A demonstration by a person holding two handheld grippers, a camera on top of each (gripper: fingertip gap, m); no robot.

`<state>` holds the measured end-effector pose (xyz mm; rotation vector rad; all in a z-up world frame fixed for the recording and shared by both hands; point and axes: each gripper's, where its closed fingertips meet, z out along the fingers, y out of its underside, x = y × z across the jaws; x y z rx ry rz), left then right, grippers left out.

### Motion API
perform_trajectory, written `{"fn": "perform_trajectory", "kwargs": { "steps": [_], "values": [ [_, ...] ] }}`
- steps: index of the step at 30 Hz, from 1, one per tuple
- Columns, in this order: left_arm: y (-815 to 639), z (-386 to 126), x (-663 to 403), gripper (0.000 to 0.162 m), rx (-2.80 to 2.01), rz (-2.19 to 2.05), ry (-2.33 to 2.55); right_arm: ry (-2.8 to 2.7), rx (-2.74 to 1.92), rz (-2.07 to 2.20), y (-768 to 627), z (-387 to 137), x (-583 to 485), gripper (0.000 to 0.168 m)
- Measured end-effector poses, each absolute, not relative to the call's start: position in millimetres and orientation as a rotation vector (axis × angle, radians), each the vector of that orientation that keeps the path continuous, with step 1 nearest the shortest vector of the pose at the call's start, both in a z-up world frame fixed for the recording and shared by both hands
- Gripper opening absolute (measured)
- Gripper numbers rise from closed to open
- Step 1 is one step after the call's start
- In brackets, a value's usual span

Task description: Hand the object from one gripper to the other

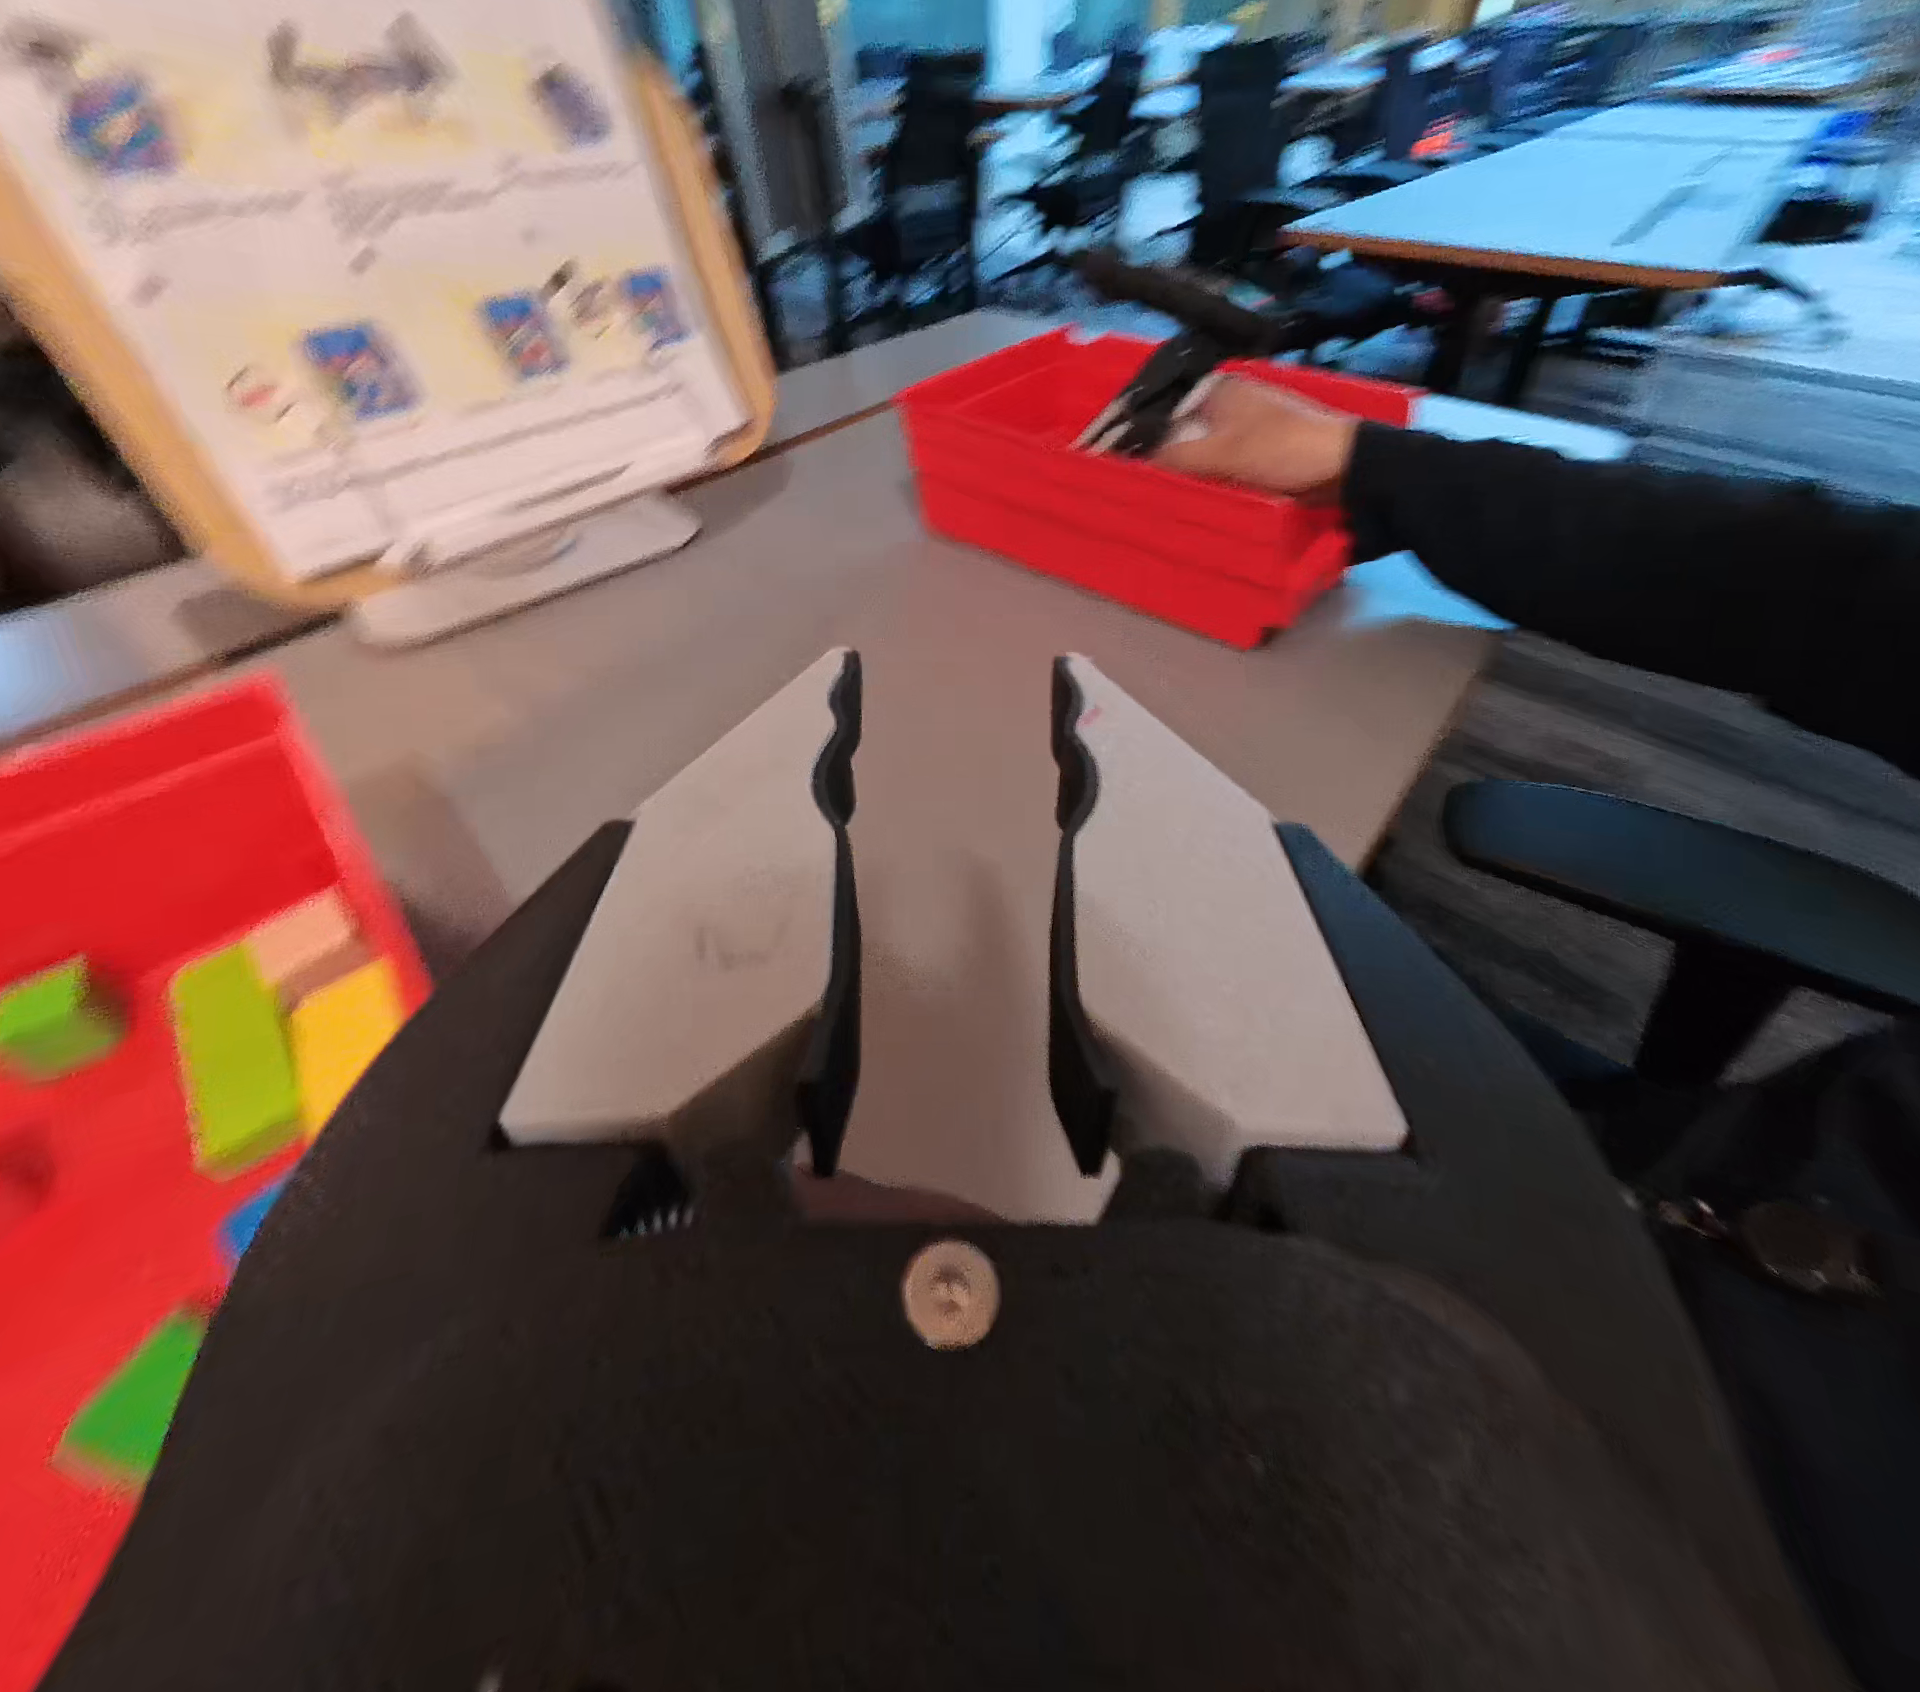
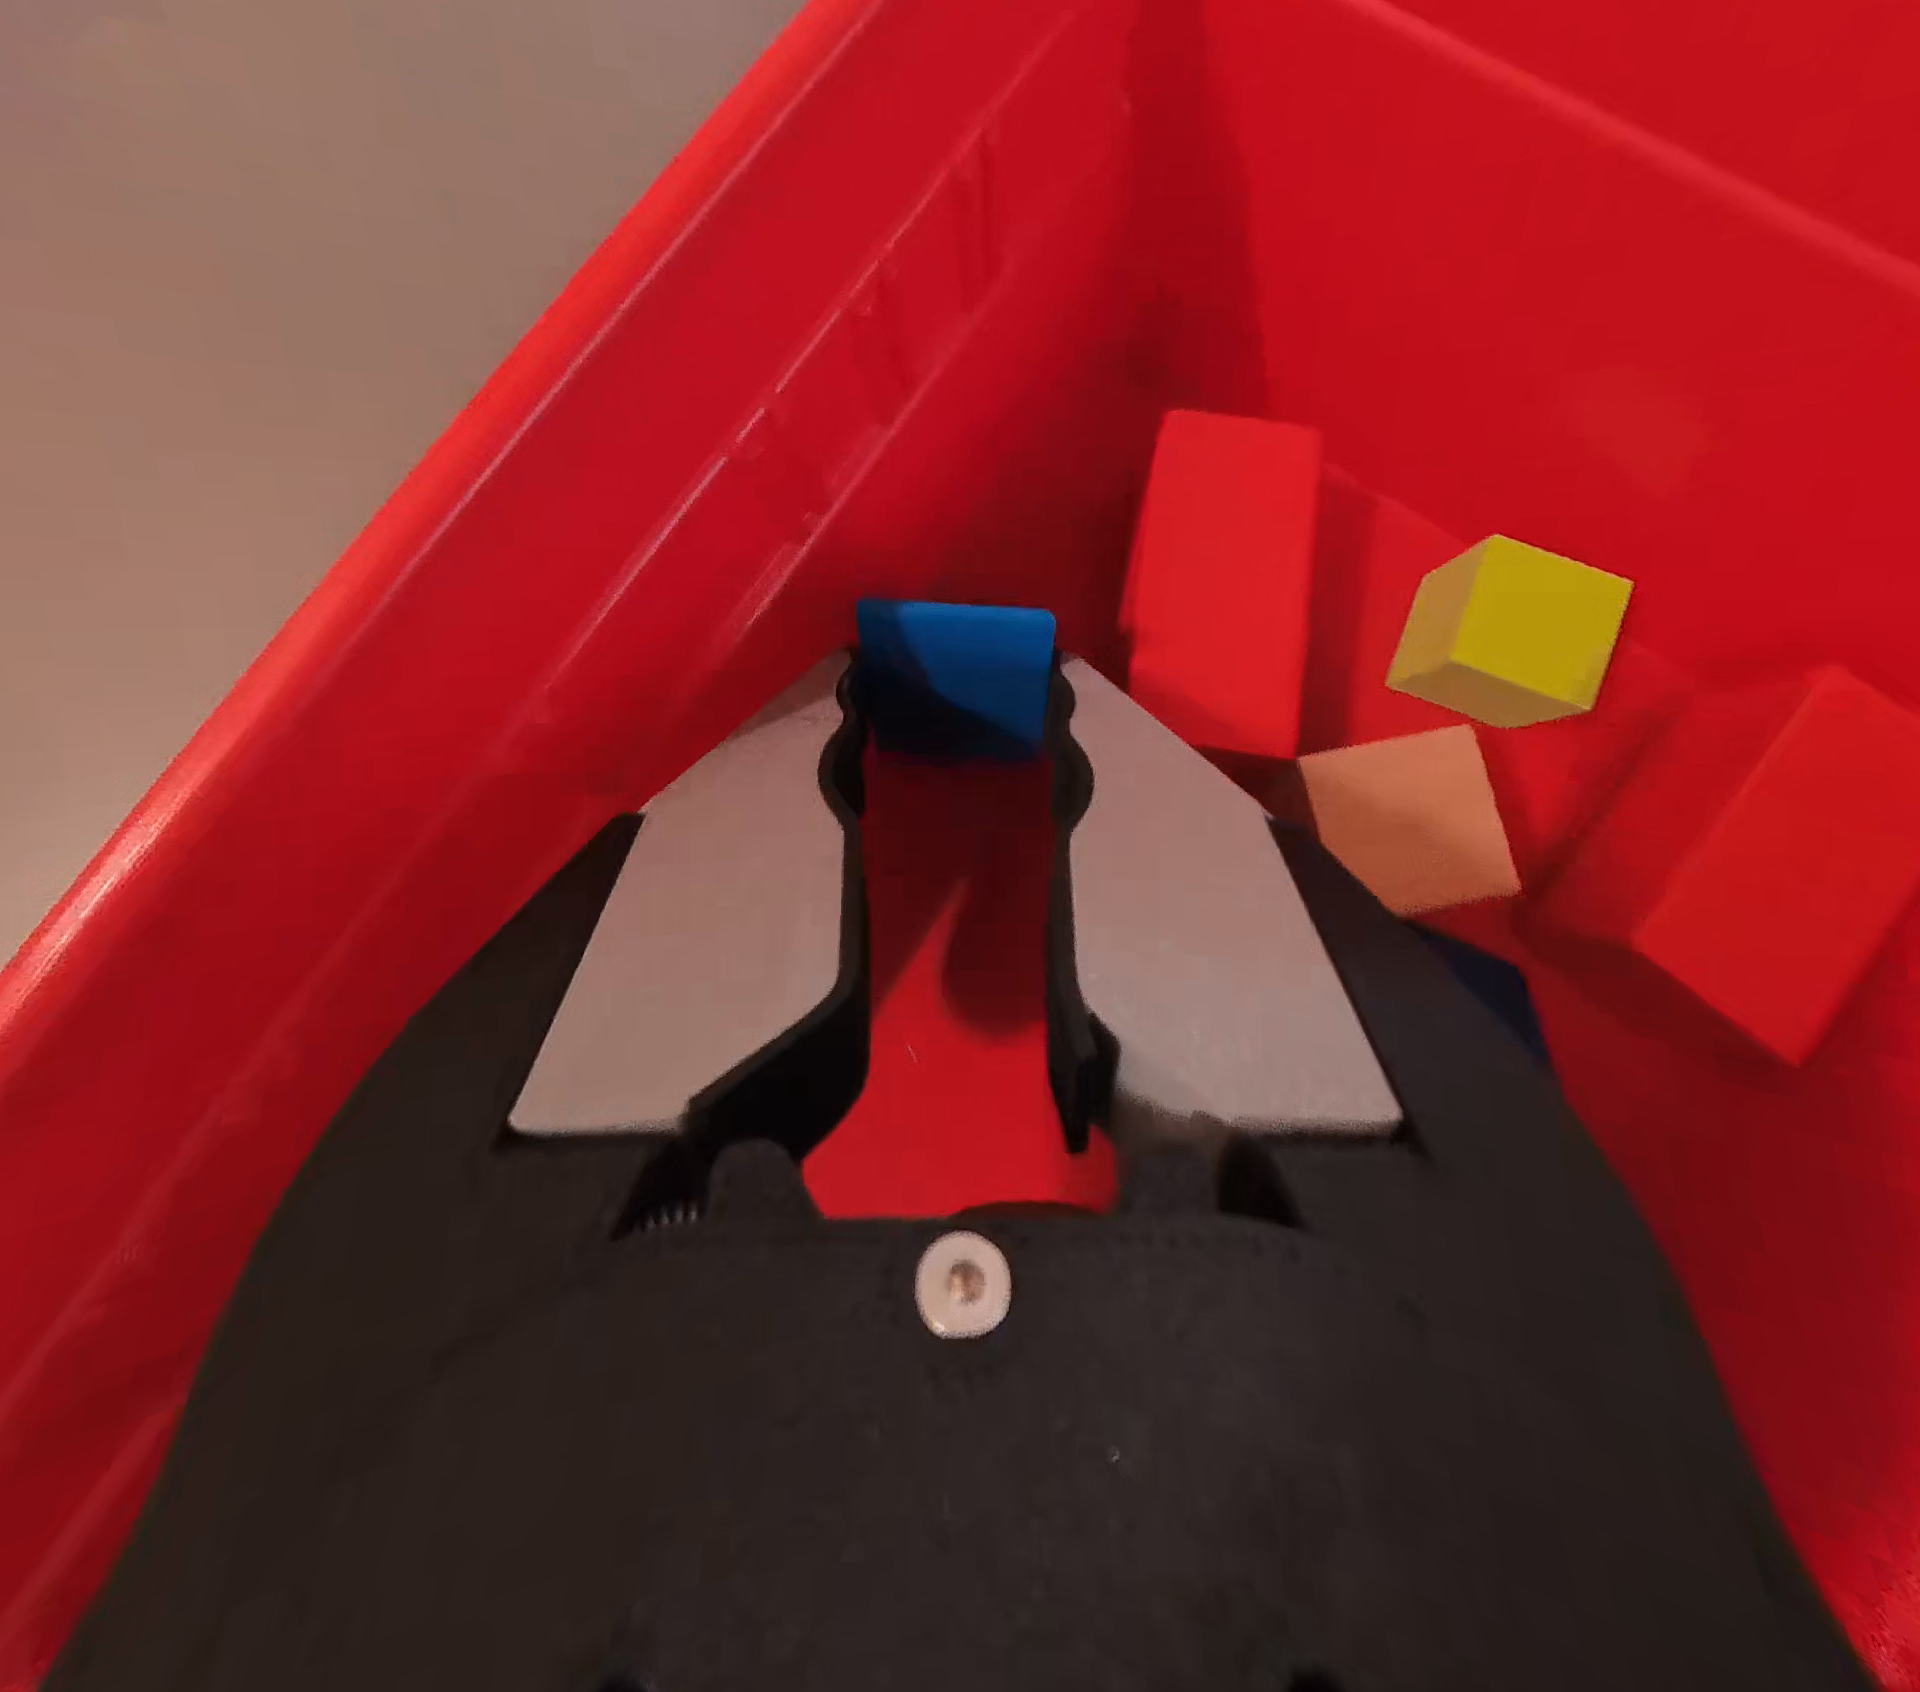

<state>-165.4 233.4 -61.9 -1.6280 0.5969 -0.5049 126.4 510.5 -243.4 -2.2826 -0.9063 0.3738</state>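
Observation:
In the right wrist view my right gripper [image 2: 956, 692] is inside a red bin [image 2: 727, 395], shut on a blue block [image 2: 971, 660] held at its fingertips close to the bin's side wall. In the left wrist view my left gripper [image 1: 956, 676] is open and empty, with a moderate gap between its fingers, over the grey table [image 1: 727, 603]. The same view shows the right gripper [image 1: 1138, 421] farther off, held by a hand and reaching into the far red bin [image 1: 1091, 520].
In the right bin lie two red blocks [image 2: 1216, 582] [image 2: 1787, 863], a yellow cube [image 2: 1507, 634] and a tan block [image 2: 1403, 821]. A second red bin [image 1: 156, 811] with green and yellow blocks is at the left. A board with printed sheets [image 1: 343, 188] stands behind. A black chair arm [image 1: 1662, 873] is at the right. Tip to tip, the grippers are about 45 cm apart. From my right tips it is roughly 8 cm to the yellow cube [image 2: 1507, 634]; from my left, 55 cm.

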Motion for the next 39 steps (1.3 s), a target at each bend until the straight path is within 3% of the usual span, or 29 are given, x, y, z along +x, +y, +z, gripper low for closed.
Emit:
{"fn": "perform_trajectory", "kwargs": {
  "steps": [4, 6, 9, 20, 31, 39],
  "values": [
    [261.6, -94.1, -243.0, 0.045, -1.840, -0.216, 0.346, -0.905, -2.330, 0.373, 499.4, -244.7, 130.4, 0.033],
    [261.2, -98.0, -263.3, 0.052, -1.863, -0.239, 0.283, -0.893, -2.320, 0.352, 495.1, -240.8, 136.8, 0.043],
    [259.1, -86.1, -288.1, 0.055, -1.808, -0.309, 0.165, -0.850, -2.249, 0.401, 487.1, -220.9, 142.5, 0.044],
    [254.9, -99.8, -345.9, 0.056, -1.846, -0.170, 0.009, -0.756, -1.754, 0.752, 401.8, -66.3, 109.8, 0.039],
    [305.6, -97.6, -343.6, 0.050, -1.924, -0.239, 0.047, -0.937, -1.564, 0.886, 346.0, -28.3, 69.9, 0.038],
    [411.7, -171.2, -416.7, 0.053, -2.353, 0.114, -0.018, -0.882, -1.553, 0.944, 350.6, -25.3, 92.2, 0.037]
  ]
}}
